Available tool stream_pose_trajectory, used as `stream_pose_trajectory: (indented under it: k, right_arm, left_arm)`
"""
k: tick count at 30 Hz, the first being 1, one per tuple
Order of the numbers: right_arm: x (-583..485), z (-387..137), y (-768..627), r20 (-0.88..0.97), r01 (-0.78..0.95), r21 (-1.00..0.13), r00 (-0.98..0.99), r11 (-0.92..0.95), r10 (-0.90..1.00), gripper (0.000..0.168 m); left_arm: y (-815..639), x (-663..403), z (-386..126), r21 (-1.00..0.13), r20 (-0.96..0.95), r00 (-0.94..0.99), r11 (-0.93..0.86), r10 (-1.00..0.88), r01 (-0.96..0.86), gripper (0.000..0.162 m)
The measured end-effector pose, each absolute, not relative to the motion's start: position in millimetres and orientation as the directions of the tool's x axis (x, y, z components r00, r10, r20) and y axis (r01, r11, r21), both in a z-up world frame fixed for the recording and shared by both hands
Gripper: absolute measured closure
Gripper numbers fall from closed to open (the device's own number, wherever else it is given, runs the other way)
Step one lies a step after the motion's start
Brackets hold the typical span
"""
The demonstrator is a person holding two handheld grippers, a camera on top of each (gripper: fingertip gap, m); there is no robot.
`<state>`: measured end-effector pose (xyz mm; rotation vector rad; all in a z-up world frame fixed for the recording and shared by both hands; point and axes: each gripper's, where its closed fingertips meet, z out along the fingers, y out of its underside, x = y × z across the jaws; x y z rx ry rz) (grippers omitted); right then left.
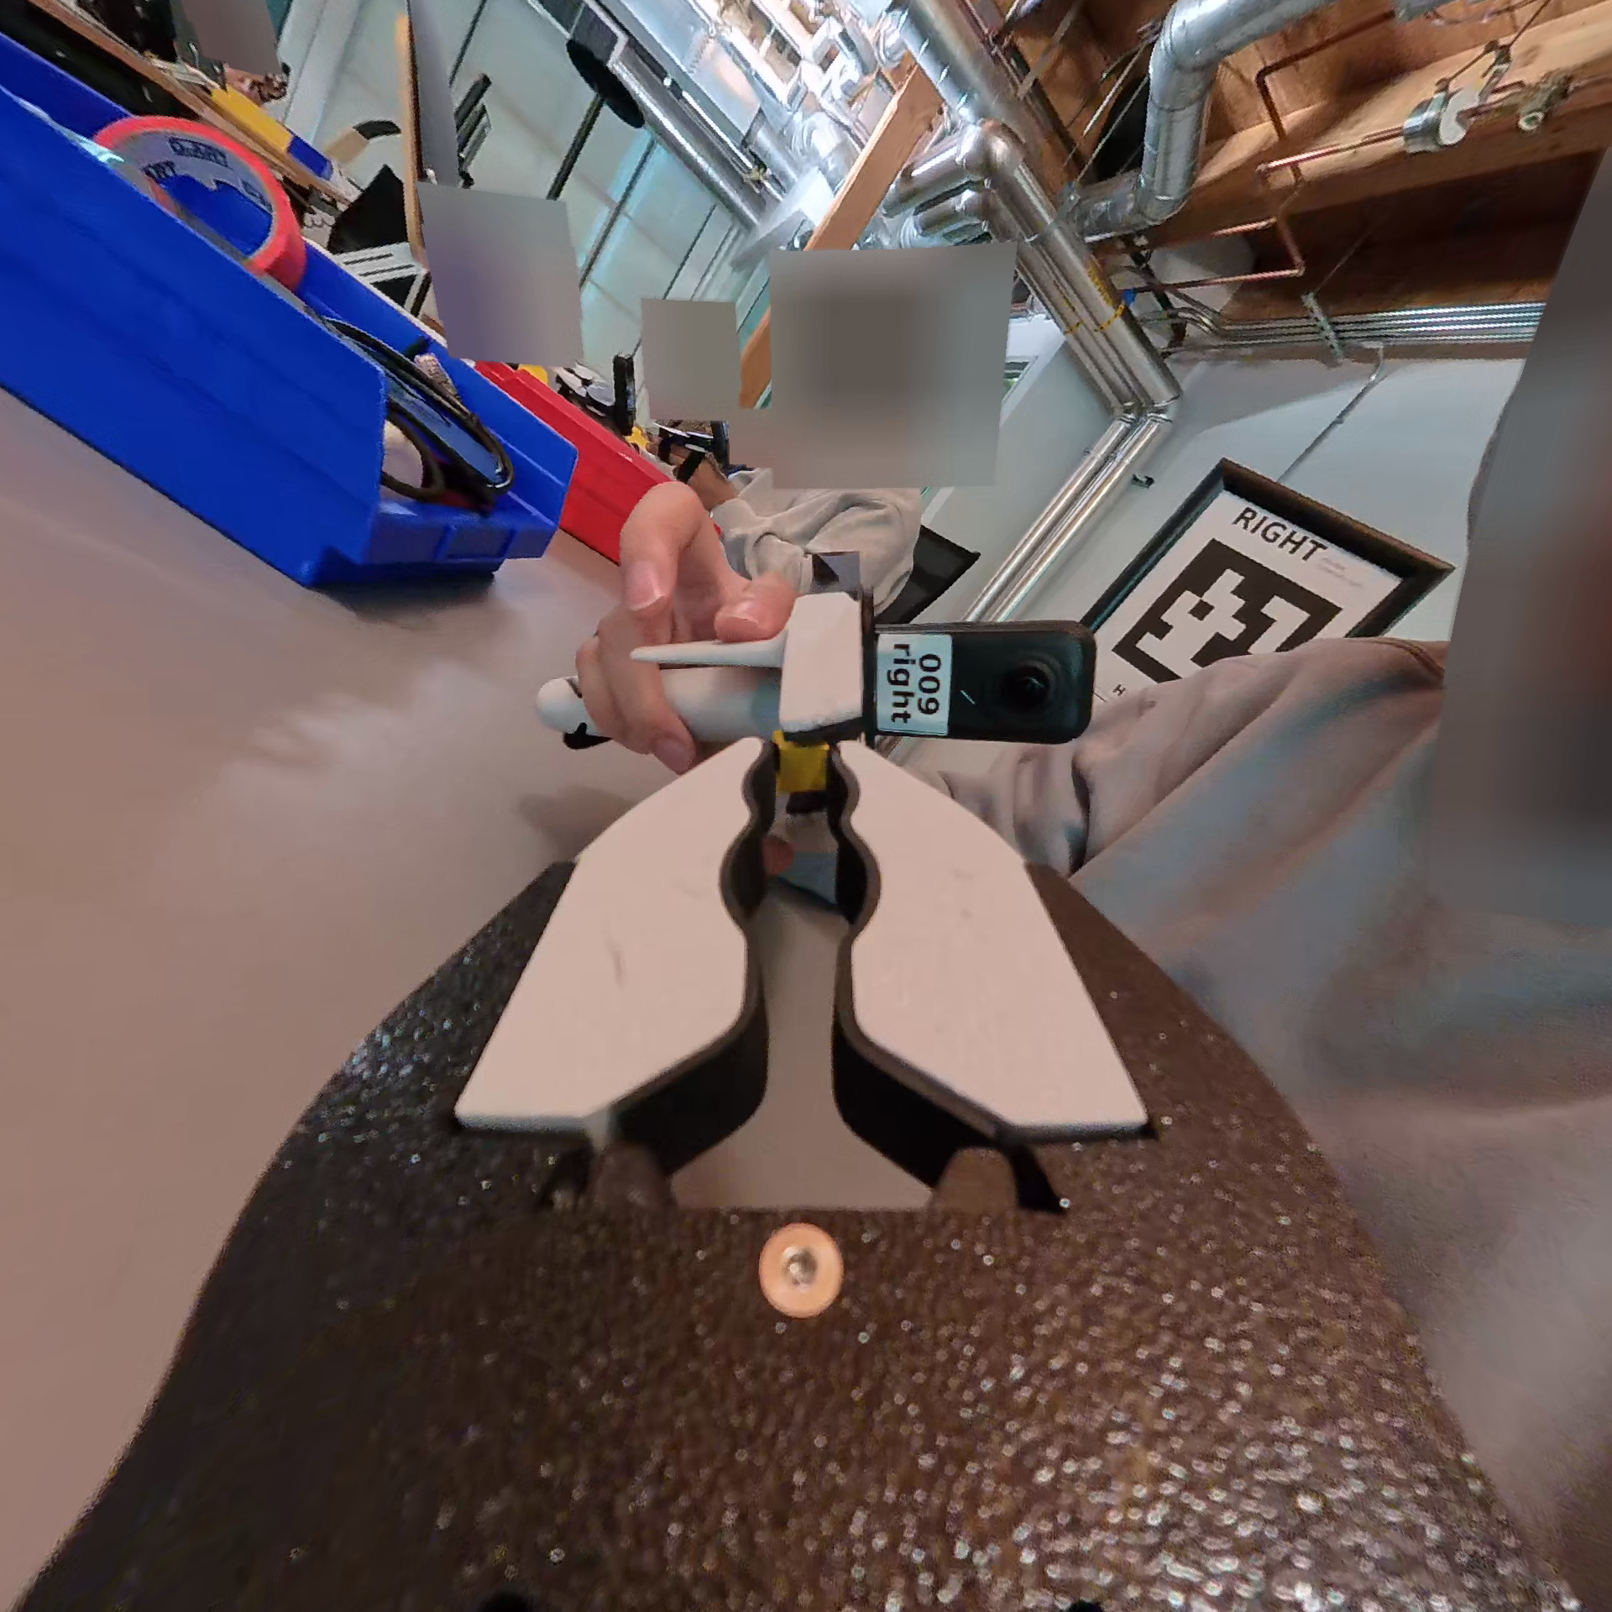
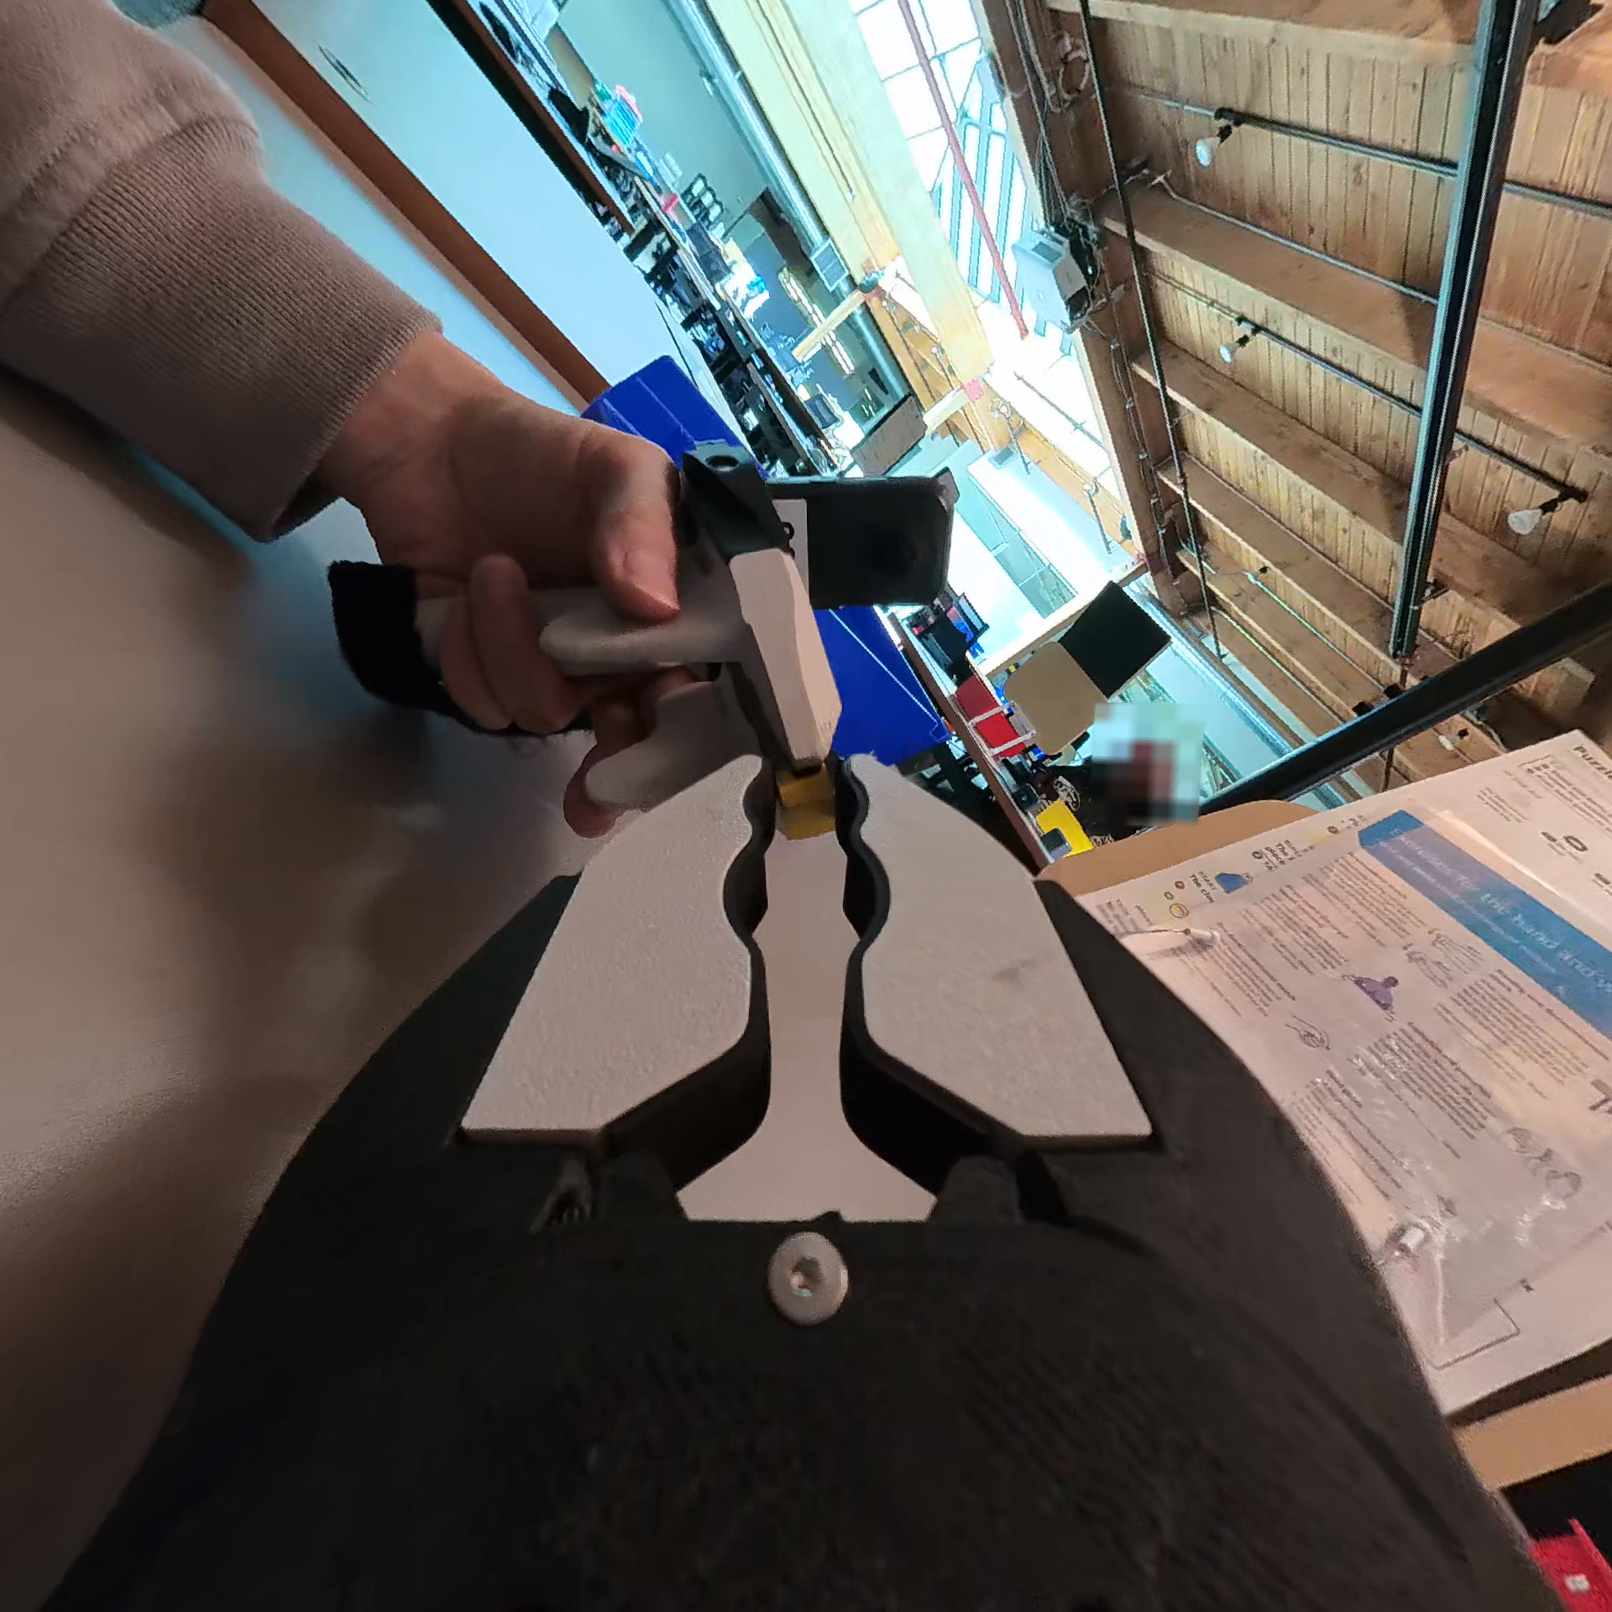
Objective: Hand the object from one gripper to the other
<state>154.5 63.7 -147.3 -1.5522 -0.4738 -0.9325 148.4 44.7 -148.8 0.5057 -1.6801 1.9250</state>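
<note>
At frame centre the small yellow block (image 2: pixel 804 798) sits pinched between the nearly closed right gripper (image 2: pixel 807 807) and left gripper (image 1: pixel 798 772) tips (both seemingly gripping), probably light, rigid, best held on flat faces.

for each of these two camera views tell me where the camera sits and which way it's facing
Left wrist view: on the left gripper, looking along its fingers at the yellow block and the right gripper; a hand and sleeve show.
Right wrist view: on the right gripper, facing the left gripper and the hand holding it, ceiling behind.
Shared: the yellow block, both grippers meeting tip to tip, and the blue bin.
</note>
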Motion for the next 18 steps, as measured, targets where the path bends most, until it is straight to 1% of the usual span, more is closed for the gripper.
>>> stream_pose_trajectory:
  k: [1, 9, 13, 16, 18]
  right_arm:
    - [155.4, -147.8, 63.8, 0.773, 0.742, -0.634, 0.600, -0.217, -0.206, 0.156]
    - [158.1, -143.9, 62.2, 0.755, 0.727, -0.654, 0.608, -0.208, -0.247, 0.155]
    - [158.9, -145.5, 61.3, 0.745, 0.714, -0.667, 0.625, -0.213, -0.235, 0.156]
    - [160.6, -145.5, 61.5, 0.720, 0.683, -0.694, 0.651, -0.227, -0.240, 0.156]
    - [165.4, -146.6, 61.1, 0.680, 0.633, -0.733, 0.687, -0.248, -0.256, 0.156]
  left_arm:
    - [44.8, 149.4, -149.4, -0.787, 0.598, -0.790, -0.087, 0.139, -0.611, 0.152]
    - [46.6, 150.7, -143.3, -0.768, 0.608, -0.777, -0.126, 0.166, -0.628, 0.152]
    - [48.4, 151.1, -143.3, -0.759, 0.618, -0.768, -0.125, 0.171, -0.639, 0.152]
    - [48.2, 152.2, -142.8, -0.755, 0.621, -0.765, -0.135, 0.170, -0.642, 0.152]
    - [47.8, 157.0, -143.0, -0.767, 0.607, -0.784, -0.159, 0.131, -0.621, 0.152]
